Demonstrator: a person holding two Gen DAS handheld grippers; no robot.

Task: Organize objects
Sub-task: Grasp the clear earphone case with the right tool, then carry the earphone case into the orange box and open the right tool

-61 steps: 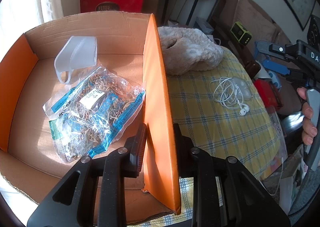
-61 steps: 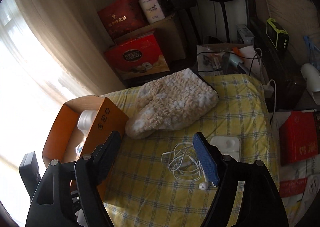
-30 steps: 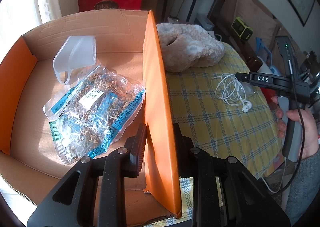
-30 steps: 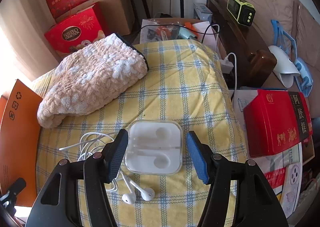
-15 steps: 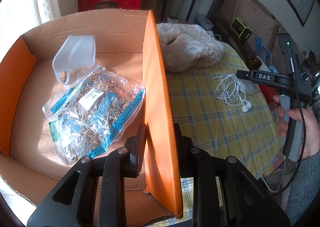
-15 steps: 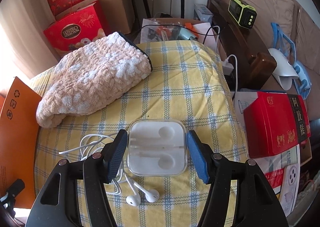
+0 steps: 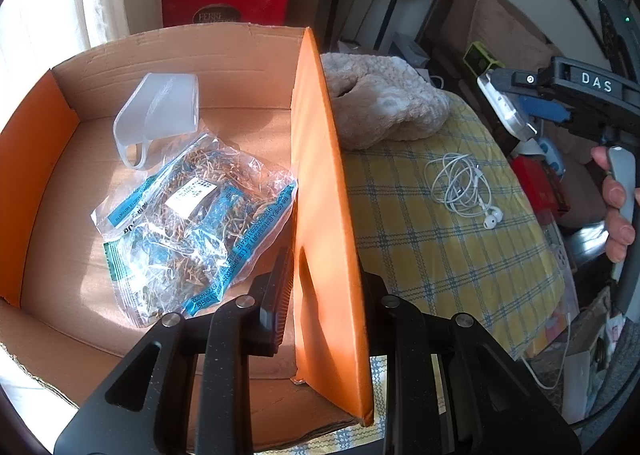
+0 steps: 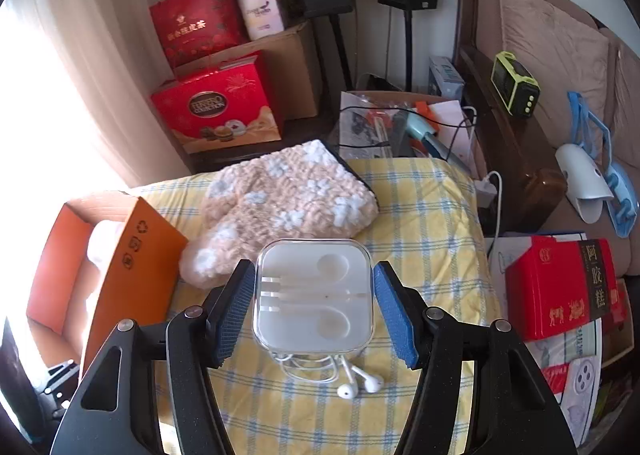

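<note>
My left gripper is shut on the orange right wall of the cardboard box. Inside the box lie a clear plastic jug and a bag of dried herbs. My right gripper is shut on the clear earphone case and holds it above the table; it also shows in the left wrist view. White earphones lie coiled on the yellow checked tablecloth, under the lifted case. A fluffy beige knit piece lies beside the box.
Red gift boxes and a brown carton stand behind the table. A red tin and a wooden bench with a green device are at the right. Cables and clutter sit past the table's far edge.
My right gripper moved over the earphone case, closed on it and lifted it off the cloth. The earphones stayed on the table. The left gripper kept its hold on the box wall.
</note>
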